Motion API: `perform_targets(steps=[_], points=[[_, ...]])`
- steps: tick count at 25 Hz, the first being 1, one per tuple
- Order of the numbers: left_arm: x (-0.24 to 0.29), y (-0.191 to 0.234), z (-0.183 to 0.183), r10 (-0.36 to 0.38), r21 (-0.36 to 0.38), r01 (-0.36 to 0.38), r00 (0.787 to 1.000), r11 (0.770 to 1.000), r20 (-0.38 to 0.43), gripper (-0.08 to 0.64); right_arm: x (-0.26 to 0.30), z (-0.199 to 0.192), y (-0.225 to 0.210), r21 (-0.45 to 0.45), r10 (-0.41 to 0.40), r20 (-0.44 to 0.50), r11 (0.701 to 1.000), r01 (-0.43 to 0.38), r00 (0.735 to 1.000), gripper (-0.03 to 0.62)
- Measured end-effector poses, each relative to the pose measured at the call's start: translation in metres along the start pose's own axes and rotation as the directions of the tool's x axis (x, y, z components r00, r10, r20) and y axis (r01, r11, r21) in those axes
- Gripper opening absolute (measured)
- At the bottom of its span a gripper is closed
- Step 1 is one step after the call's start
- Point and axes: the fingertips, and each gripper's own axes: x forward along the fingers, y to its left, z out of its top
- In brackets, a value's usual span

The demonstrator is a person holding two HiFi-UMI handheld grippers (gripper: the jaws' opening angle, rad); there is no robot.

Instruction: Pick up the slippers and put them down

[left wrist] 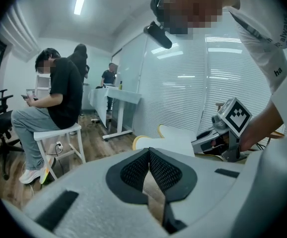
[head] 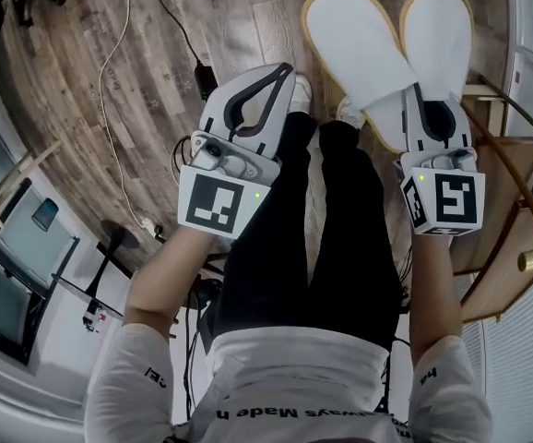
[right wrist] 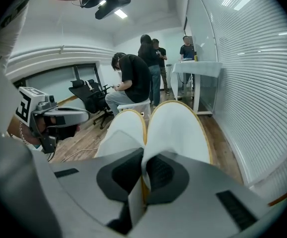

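Nearest the head camera are a white T-shirt and two bare forearms, each ending in a boxy grey gripper topped by a cube of black-and-white square markers. The left gripper (head: 283,74) has its matt plastic jaws drawn together, the dimpled black pads meeting at the tips in its own view (left wrist: 149,152) with nothing between them. The right gripper (head: 432,109) is clamped on the pair of slippers (head: 368,35). In the right gripper view (right wrist: 143,171) the pads pinch the thin white heel edges of both slippers, pressed side by side. The slippers (right wrist: 176,128) are flat, soft-looking and white, with rounded toes and a narrow tan rim. They hang off the floor and fan away from the person, ahead of the black trousers (head: 340,238) and the white shoes (head: 302,89). The faces turned towards the cameras seem to be the soles, though that is hard to settle. Below them lies a wooden floor (head: 156,72) of grey-brown grained planks, crossed by a thin white cable (head: 110,63) and a black one. At the right edge stands a wooden rack (head: 515,183) with curved rails. Farther off, a person sits on a white stool (left wrist: 59,135), and ribbed white blinds (right wrist: 262,83) line the wall.
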Motion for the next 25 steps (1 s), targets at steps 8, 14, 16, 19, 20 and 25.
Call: perform_targets(steps=[8,14,16,19,20,25], points=[[0.045,0.013,-0.086,-0.057,0.048,0.057,0.998,0.997,-0.007,0.011,0.062,-0.074,-0.02,-0.021,0.015,-0.008,1.0,-0.015,1.0,0.02],[0.087,0.03,-0.16,-0.076,0.038,0.077,0.997,0.996,-0.015,0.012,0.117,-0.134,-0.037,-0.042,0.029,-0.022,0.999,-0.03,0.999,0.02],[0.103,0.036,-0.187,-0.085,0.045,0.086,0.996,0.995,-0.022,0.011,0.137,-0.157,-0.043,-0.041,0.034,-0.028,0.999,-0.035,0.999,0.02],[0.128,0.045,-0.224,-0.095,0.032,0.096,0.995,0.995,-0.024,0.011,0.168,-0.191,-0.052,-0.05,0.05,-0.035,0.997,-0.052,0.998,0.02],[0.137,0.047,-0.236,-0.1,0.032,0.1,0.995,0.994,-0.026,0.011,0.178,-0.201,-0.055,-0.053,0.057,-0.037,0.997,-0.059,0.998,0.02],[0.176,0.056,-0.284,-0.118,0.039,0.118,0.993,0.992,-0.018,0.011,0.224,-0.248,-0.072,-0.064,0.074,-0.047,0.995,-0.077,0.996,0.02]])
